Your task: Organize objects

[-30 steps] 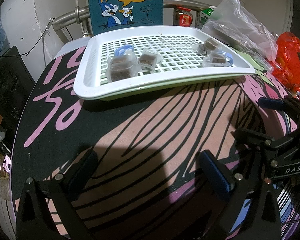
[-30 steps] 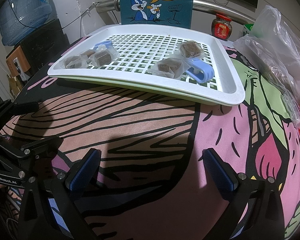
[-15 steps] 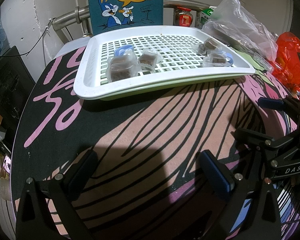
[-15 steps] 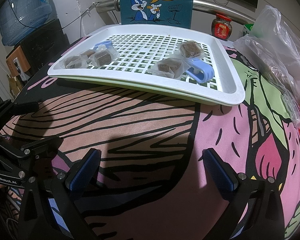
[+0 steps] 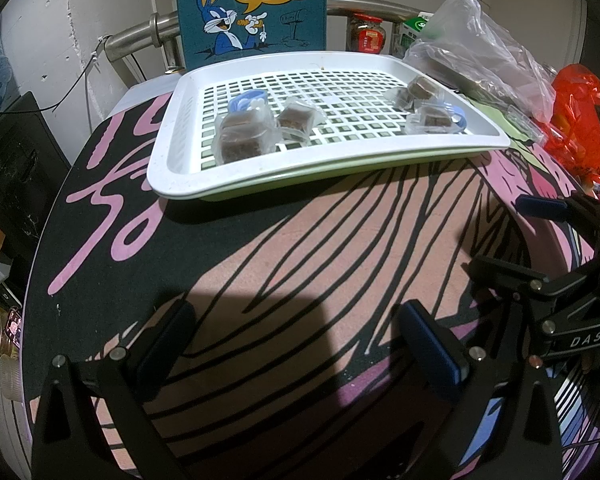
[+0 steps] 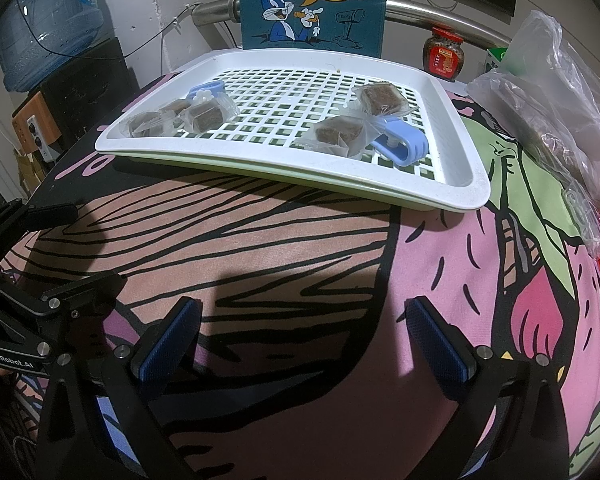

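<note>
Nothing differs from 1 s ago or 0.5 s ago: both grippers sit in the same spots, tray contents unmoved.

Left gripper [image 5: 300, 340] hovers low over the surface [image 5: 300, 248], jaws wide apart, nothing btwn them. Right gripper [image 6: 304, 332] same: jaws spread, empty, low over the patterned cloth. Each shows at the edge of the other's view, side by side, apart.

White slotted tray [image 5: 172, 168] lies further back on the surface, stacked on a green one. In it, left side: wrapped brown cakes [image 5: 240, 140] bunched w/ a blue clip [image 5: 246, 100] just behind. Right side: two more wrapped cakes [image 6: 376, 100] w/ a 2nd blue clip [image 6: 400, 148] touching the nearer one. The two groups are well apart.

Behind the tray a cartoon rabbit sign [image 6: 312, 4] stands upright. Right of the tray: clear plastic bag [image 5: 480, 48], red bag [image 5: 580, 120], red-label jar [image 6: 444, 54] near the rail.
</note>
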`<state>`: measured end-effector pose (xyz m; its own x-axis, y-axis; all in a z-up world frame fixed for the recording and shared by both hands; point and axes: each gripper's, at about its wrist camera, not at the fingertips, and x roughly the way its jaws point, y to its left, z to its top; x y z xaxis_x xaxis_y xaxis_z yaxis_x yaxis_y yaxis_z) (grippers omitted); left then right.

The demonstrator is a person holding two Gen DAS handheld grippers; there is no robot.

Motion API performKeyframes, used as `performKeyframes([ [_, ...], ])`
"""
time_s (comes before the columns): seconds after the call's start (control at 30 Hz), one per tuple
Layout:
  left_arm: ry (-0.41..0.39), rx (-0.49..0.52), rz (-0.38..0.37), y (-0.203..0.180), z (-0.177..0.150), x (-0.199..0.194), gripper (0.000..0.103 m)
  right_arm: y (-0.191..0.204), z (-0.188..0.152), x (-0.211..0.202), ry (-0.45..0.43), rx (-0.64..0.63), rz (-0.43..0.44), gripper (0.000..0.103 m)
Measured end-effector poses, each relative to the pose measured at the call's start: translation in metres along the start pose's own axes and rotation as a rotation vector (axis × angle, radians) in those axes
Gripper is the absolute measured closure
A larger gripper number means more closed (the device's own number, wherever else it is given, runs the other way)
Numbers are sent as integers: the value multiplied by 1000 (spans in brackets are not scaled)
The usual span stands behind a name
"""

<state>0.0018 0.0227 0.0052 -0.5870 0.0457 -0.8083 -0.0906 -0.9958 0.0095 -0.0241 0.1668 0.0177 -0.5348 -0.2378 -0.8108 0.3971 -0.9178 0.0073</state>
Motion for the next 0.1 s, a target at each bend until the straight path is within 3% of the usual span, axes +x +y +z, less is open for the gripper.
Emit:
performKeyframes([
  [0.1, 0, 0, 1, 0, 0, 0, 0, 0, 0, 0, 0, 0, 0, 0],
])
